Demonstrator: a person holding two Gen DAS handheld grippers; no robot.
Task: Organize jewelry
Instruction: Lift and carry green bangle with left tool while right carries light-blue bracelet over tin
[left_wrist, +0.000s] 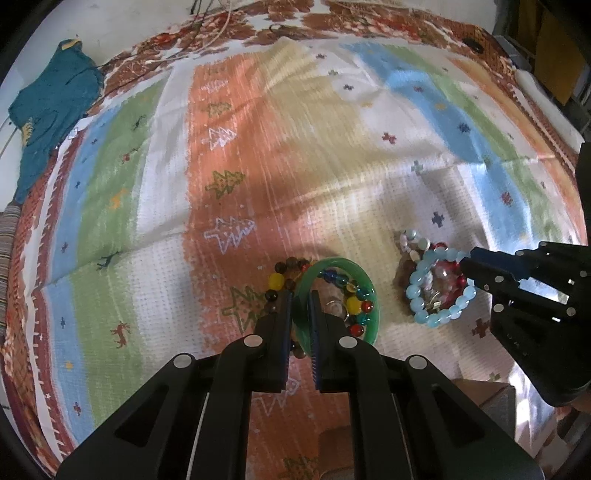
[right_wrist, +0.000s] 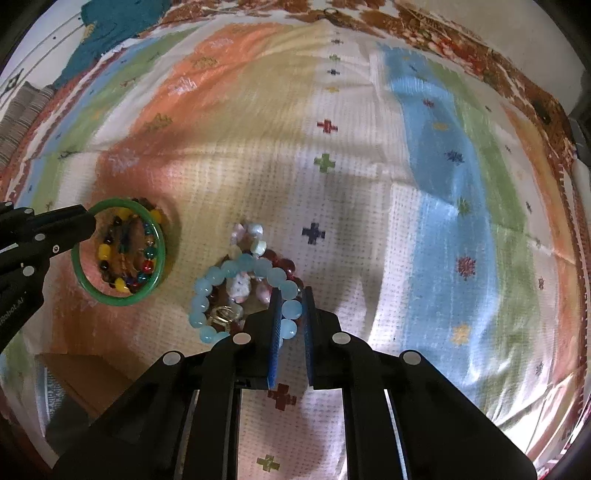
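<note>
A green bangle (left_wrist: 365, 284) lies over a multicoloured bead bracelet (left_wrist: 280, 280) on the striped cloth. My left gripper (left_wrist: 300, 301) is shut on the bangle's near rim; from the right wrist view the same bangle (right_wrist: 122, 299) shows at left with the left gripper (right_wrist: 88, 218) on its rim. A pale blue bead bracelet (right_wrist: 236, 266) rests on a small heap of red, pink and clear pieces (right_wrist: 242, 290). My right gripper (right_wrist: 291, 295) is shut on the blue bracelet's beads; in the left wrist view that right gripper (left_wrist: 467, 267) meets the blue bracelet (left_wrist: 417, 291).
A striped woven cloth (left_wrist: 332, 158) covers the surface. A teal garment (left_wrist: 51, 107) lies at the far left. A cardboard box corner (right_wrist: 74, 373) sits near the bottom left in the right wrist view. Cords (left_wrist: 207, 33) trail along the far edge.
</note>
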